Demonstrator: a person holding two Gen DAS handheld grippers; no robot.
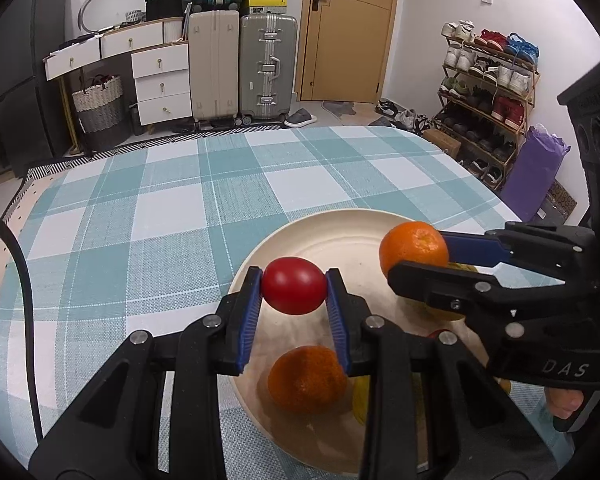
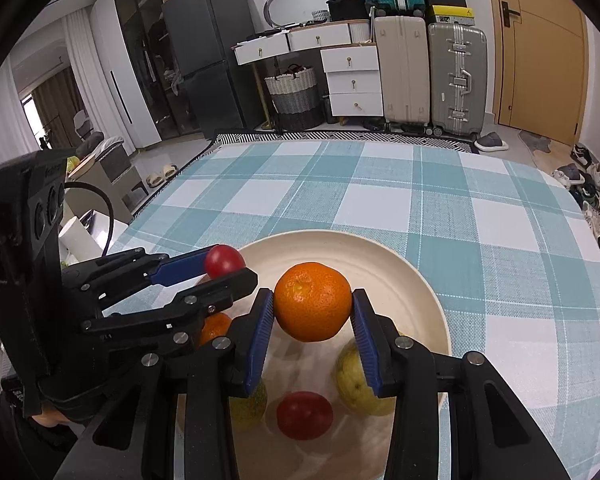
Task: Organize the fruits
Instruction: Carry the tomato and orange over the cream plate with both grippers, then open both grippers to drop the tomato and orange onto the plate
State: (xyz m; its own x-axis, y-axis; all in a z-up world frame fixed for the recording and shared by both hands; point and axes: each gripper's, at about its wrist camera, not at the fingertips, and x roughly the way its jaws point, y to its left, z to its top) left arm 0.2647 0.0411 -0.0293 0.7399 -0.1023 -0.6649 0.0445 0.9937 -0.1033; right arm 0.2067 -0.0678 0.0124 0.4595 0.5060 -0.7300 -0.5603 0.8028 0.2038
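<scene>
Risks first: both fruits are round and pinched only at their widest points by flat pads, so a small twist or a sideways bump could squirt either one out. The two grippers sit close over the same plate (image 2: 420, 276); the right gripper (image 2: 313, 308) reaches in just beside the left one, and a careless cross-move could knock fingers together. A drop from here would likely land on fruit already in the plate and send it rolling over the low rim onto the checked cloth (image 1: 172, 216).

Left gripper (image 1: 293, 286): fingers closed on a red tomato (image 1: 293, 285), held clear above the plate's left part, angled downward, w/ an orange (image 1: 307, 379) lying in the plate right below.

Right gripper: fingers clamped on a second orange (image 2: 313, 307), also tilted down, held above the plate's middle. Under it lie another tomato (image 2: 305, 415) and two yellow-green fruits, one (image 2: 354, 380) on the right, one (image 2: 250, 402) partly hidden behind the left finger, poss. guavas or lemons; too blurred to call.

The bench beyond the plate is bare cloth, so plenty of room to sort outward.
</scene>
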